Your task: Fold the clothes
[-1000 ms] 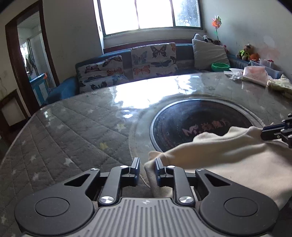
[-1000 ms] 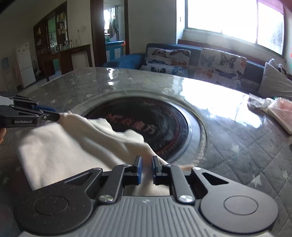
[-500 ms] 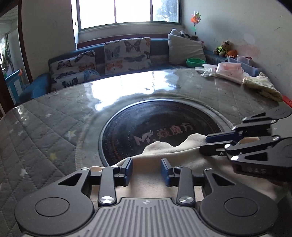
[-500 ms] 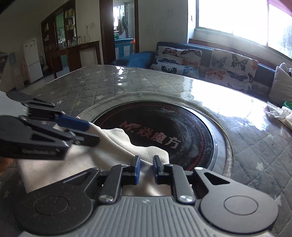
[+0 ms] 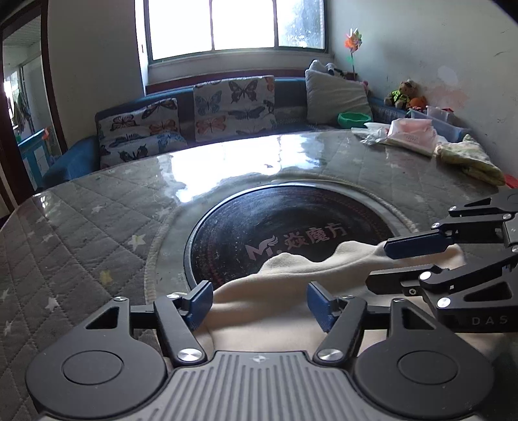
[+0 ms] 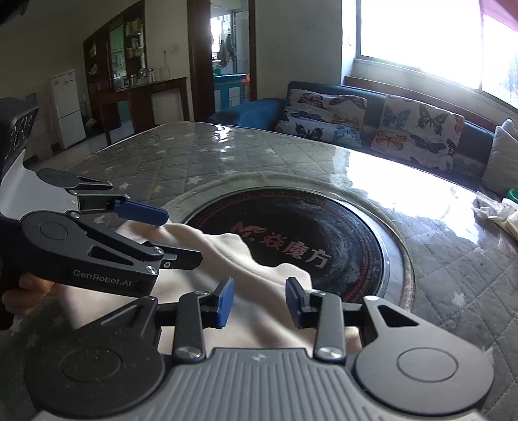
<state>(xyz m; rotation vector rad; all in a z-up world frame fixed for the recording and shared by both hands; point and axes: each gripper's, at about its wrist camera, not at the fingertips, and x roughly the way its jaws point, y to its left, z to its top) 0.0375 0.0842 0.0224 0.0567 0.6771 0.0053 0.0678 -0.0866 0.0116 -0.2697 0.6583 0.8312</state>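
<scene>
The worktop point(image 5: 97, 233) is a big round one under a grey quilted cover with pale stars, sealed by a glossy clear sheet that throws back the window point(image 5: 236, 26) glare. A dark round inset plate point(image 5: 291, 223) with red lettering sits in its middle. The cream garment point(image 5: 268, 298) lies at the near edge, its far hem spilling onto that plate, rumpled along the top.

Both grippers hang low over the cloth, side by side. The left gripper point(image 5: 259, 302) has its jaws opening, cloth lying between the pads but not pinched. The right gripper point(image 6: 259, 302) is opening too, its jaws standing apart over a fold of the same garment, with nothing clamped.

Along the far side runs a blue sofa point(image 6: 252, 111) with butterfly cushions point(image 5: 233, 103) under the window. A heap of bags and folded cloth point(image 5: 411, 136) crowds the worktop's right edge near the wall. The left half and the far stretch of the worktop lie bare. A doorway point(image 6: 226, 55) and a white fridge point(image 6: 68, 107) stand further back.
</scene>
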